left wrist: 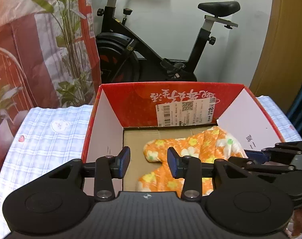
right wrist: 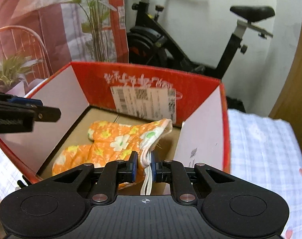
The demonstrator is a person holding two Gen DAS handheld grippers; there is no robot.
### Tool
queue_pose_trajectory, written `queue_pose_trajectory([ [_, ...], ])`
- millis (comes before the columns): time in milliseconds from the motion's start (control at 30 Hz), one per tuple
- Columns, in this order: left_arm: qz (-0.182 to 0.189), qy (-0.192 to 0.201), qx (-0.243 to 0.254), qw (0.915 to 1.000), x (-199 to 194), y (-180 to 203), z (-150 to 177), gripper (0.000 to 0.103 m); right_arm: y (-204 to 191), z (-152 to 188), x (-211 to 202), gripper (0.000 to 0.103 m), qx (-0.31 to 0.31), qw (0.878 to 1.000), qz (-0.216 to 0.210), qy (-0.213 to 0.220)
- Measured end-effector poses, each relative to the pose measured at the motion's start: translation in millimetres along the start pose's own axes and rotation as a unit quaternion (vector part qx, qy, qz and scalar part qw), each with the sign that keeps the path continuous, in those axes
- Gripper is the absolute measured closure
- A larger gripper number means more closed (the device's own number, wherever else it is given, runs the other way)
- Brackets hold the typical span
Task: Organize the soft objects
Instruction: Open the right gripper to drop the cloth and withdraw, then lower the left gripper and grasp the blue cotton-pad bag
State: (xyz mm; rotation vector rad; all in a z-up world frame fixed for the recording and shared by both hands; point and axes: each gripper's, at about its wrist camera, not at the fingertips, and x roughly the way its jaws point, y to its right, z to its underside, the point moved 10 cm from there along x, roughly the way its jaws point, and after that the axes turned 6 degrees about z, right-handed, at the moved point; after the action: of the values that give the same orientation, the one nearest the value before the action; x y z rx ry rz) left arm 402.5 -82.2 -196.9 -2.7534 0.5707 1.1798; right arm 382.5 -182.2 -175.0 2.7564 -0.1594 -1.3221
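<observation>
An orange flowered quilted cloth [left wrist: 192,147] lies inside a red cardboard box [left wrist: 135,103] with white inner walls. My left gripper [left wrist: 149,160] is open and empty, held over the box's near left part, just left of the cloth. My right gripper [right wrist: 144,165] is shut on the cloth's white-trimmed edge [right wrist: 147,157] at the box's near side; the cloth [right wrist: 111,141] drapes from it down onto the box floor. The right gripper shows in the left wrist view [left wrist: 278,157] at the right; the left gripper shows in the right wrist view [right wrist: 21,111] at the left.
The box [right wrist: 202,139] stands on a blue-and-white checked cover [left wrist: 41,135] that spreads to both sides [right wrist: 266,149]. Behind it are a black exercise bike [left wrist: 151,45], green plants [left wrist: 71,39], a red-and-white bag and a wooden panel [left wrist: 286,39].
</observation>
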Motion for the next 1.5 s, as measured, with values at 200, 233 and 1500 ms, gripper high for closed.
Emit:
queue_pose_trajectory([
  [200,0.006,0.012,-0.011,0.9998,-22,-8,10,0.060,3,0,-17,0.061,-0.005,0.999,0.042,0.016],
  [233,0.007,0.017,-0.014,0.9997,-28,-11,11,0.060,3,-1,-23,0.061,-0.005,0.999,0.042,0.023],
  [1500,0.089,-0.015,-0.175,0.9804,-109,-31,222,0.060,-105,168,-157,0.055,0.015,0.994,-0.099,0.053],
])
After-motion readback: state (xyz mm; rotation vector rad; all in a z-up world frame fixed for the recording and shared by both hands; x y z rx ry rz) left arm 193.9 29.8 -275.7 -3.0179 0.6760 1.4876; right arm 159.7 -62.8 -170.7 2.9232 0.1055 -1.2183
